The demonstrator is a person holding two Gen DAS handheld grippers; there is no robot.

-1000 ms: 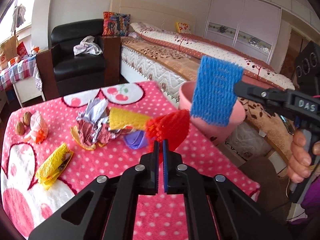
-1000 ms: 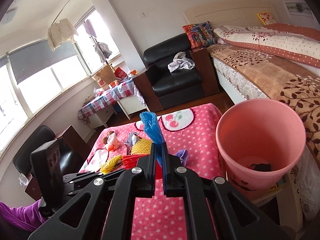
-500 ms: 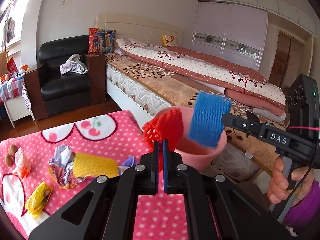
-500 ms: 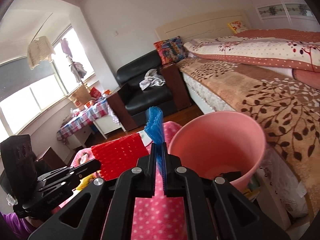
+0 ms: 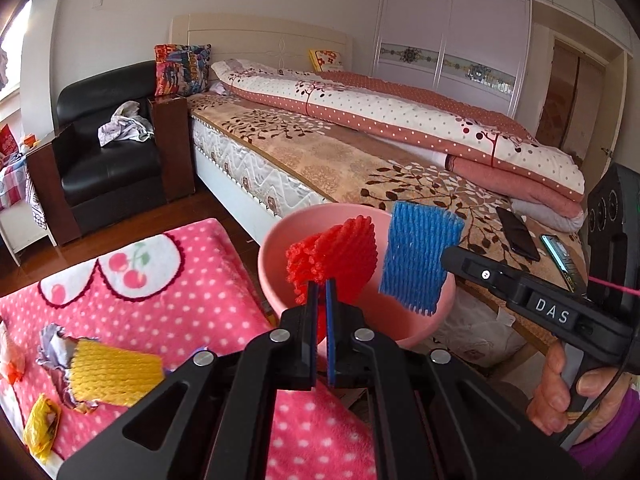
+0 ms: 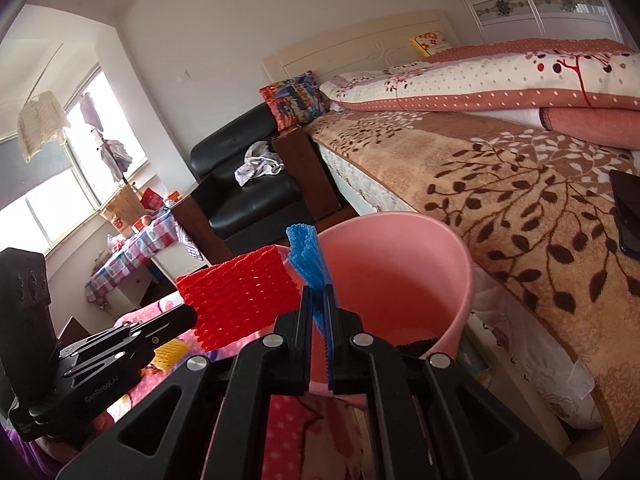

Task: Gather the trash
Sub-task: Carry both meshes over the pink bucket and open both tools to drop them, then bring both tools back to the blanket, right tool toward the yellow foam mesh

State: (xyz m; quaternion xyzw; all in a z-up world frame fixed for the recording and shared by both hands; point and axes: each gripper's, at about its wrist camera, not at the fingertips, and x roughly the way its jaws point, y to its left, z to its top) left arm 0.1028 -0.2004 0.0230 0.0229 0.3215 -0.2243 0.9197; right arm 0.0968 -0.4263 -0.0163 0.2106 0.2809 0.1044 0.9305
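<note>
- Beside the big bed, a table with a pink dotted blanket is standing, and a pink bin is sitting just past its edge.
- The bin is waiting with its mouth open, and something dark is already lying at the bottom in the right wrist view.
- The left gripper is pinching a red foam net tight and holding it over the bin.
- The right gripper is pinching a blue foam net tight, and it is hanging at the bin's rim too.
- Neither net is inside yet, so I think letting go is the next thing to do.
- More trash is lying on the blanket: a yellow foam net, crumpled paper touching it, and a yellow wrapper near the corner.
- So the job looks only partly done.
</note>
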